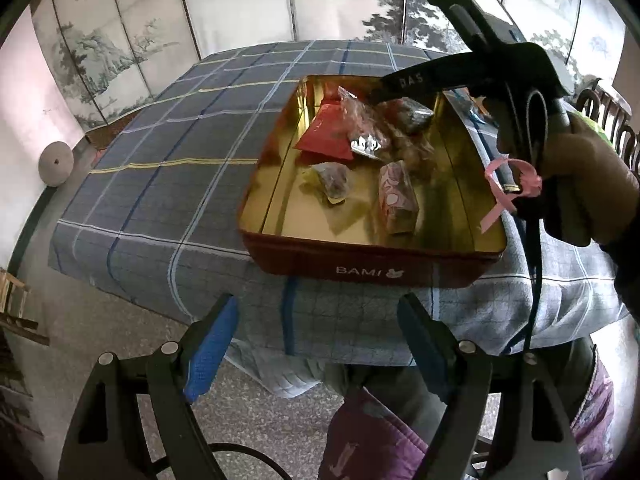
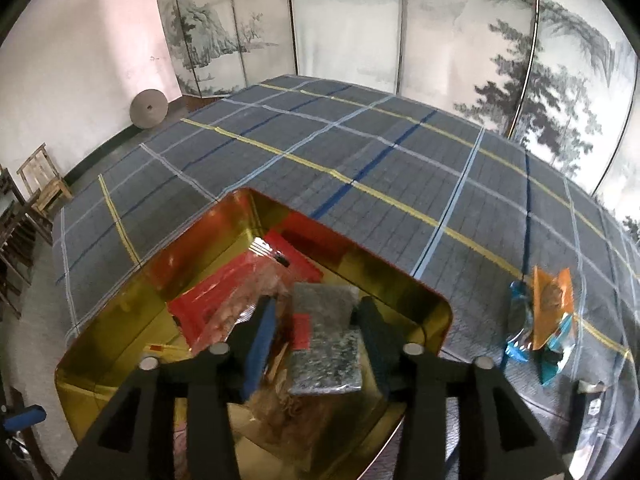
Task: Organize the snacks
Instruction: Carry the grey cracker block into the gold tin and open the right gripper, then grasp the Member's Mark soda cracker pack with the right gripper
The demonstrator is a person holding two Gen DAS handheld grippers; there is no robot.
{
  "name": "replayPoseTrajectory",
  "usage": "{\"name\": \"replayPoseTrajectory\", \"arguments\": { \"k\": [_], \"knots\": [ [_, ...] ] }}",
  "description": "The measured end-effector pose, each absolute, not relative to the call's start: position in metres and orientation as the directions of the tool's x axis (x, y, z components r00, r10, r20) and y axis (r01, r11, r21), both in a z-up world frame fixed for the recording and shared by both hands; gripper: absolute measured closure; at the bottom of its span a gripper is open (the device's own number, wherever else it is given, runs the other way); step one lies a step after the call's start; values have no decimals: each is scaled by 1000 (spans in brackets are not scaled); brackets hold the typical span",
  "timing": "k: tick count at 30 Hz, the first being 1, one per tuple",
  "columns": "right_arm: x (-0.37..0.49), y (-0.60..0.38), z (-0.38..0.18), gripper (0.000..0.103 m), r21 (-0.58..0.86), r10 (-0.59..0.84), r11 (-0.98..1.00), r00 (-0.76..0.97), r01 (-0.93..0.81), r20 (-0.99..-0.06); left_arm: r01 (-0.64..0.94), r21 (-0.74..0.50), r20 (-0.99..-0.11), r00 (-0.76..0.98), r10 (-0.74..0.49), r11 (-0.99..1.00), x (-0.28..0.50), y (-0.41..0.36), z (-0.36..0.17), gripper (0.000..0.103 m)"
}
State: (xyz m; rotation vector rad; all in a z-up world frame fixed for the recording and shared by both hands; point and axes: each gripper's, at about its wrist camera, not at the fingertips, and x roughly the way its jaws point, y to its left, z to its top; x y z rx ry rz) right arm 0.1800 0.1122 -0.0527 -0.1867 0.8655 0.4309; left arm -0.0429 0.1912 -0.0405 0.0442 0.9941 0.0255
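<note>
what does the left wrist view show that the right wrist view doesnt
Only the left wrist view shows the open left gripper back off the table edge, the tin's BAMI front and the pink-patterned packet.

Only the right wrist view shows the orange and blue packets out on the tablecloth.

Both show the tin, the red packet and the right gripper over it.

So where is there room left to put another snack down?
Inside the tin, the gold floor along its left wall, beside the red packet, is bare. The tin's far right side is crowded. The cloth beyond the tin is bare too.
</note>
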Motion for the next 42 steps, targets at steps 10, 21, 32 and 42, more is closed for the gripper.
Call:
{"name": "replayPoseTrajectory", "arguments": {
  "k": [10, 21, 32, 42],
  "knots": [
    [142, 117, -10, 48, -197, 177, 900, 739, -389, -650, -4, 47, -831, 555, 41, 999, -46, 189, -37, 25],
    [101, 109, 33, 44, -364, 43, 895, 863, -257, -503, 20, 55, -831, 555, 35, 998, -52, 172, -31, 25],
    [84, 76, 35, 40, -359, 3, 910, 870, -207, -493, 51, 63, -842, 539, 26, 997, -50, 153, -30, 25],
    [84, -79, -28, 40, -30, 36, 996, 722, -78, -691, 91, 55, -838, 546, -3, 994, -42, 135, -23, 25]
  ]
}}
